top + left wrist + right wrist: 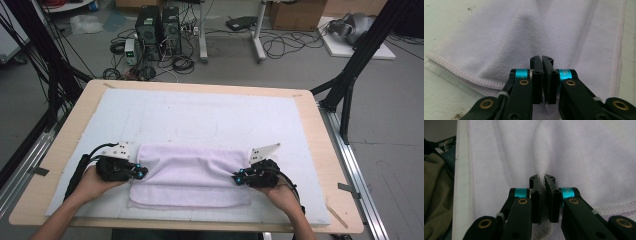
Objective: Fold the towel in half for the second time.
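Towel [190, 175] lies half-folded on the white mat [210, 115], near the table's front edge. Left gripper [140, 172] and right gripper [237, 177] each pinch a fold of it, mid-fold by my judgement; next likely needs both lifting evenly together.

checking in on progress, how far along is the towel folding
Done: the towel already lies doubled on the white mat, stacked hems showing. In hand: the left claw and right claw each pinch a raised fold at opposite ends. Left, likely: carry that fold over and release.
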Motion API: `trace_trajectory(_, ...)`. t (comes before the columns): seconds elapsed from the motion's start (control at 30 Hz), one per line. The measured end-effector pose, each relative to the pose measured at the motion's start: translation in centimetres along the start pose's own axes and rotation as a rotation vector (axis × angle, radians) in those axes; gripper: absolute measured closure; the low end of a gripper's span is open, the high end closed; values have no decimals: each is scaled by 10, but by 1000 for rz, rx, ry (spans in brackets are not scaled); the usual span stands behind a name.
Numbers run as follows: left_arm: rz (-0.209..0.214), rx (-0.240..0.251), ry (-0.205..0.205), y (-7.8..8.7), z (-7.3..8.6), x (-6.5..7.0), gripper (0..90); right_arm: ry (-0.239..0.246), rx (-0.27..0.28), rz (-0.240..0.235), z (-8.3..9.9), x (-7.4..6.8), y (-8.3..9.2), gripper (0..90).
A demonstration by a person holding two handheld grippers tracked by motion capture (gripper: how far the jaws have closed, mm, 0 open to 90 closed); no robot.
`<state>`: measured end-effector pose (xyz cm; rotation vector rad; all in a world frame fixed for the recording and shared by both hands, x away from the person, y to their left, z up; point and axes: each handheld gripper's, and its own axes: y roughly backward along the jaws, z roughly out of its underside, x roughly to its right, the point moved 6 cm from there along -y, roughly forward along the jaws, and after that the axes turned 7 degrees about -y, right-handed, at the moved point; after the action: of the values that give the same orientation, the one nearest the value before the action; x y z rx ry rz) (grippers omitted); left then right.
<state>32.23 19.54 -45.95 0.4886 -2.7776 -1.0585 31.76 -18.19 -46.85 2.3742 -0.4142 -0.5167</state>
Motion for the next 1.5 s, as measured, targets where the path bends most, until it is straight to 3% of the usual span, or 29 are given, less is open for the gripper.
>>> trace_trajectory(0.13,-21,53,-3,26,-2,6,870,12,95,-47,-9,-15,23,837)
trace_trajectory(0.23,-41,70,15,40,1,9,726,13,157,-82,-11,-25,40,752)
trace_trajectory(0.3,-37,73,14,41,1,10,701,5,173,-77,-12,-26,45,726)
trace_trajectory(0.4,-29,67,9,33,0,12,695,2,156,-62,-10,-21,39,713)
trace_trajectory(0.53,4,42,2,15,1,15,688,14,64,-34,-1,-18,15,667)
trace_trajectory(0.73,25,-21,-26,1,12,23,670,35,4,-45,10,-23,-3,643)
trace_trajectory(0.97,11,-27,-21,-1,20,25,662,27,4,-44,20,-26,-3,652)
trace_trajectory(1.0,5,-25,-34,-3,20,27,706,31,1,-39,22,-25,-5,680)
trace_trajectory(1.07,-4,-27,-46,-4,18,29,844,43,6,-35,22,-27,-7,819)
trace_trajectory(1.17,-17,-19,-47,-1,13,29,872,32,10,-56,21,-26,-4,867)
trace_trajectory(1.4,-28,60,-42,26,-5,36,876,55,113,-65,4,-33,26,874)
trace_trajectory(1.5,-19,73,-46,34,-7,45,876,69,126,-71,1,-39,37,874)
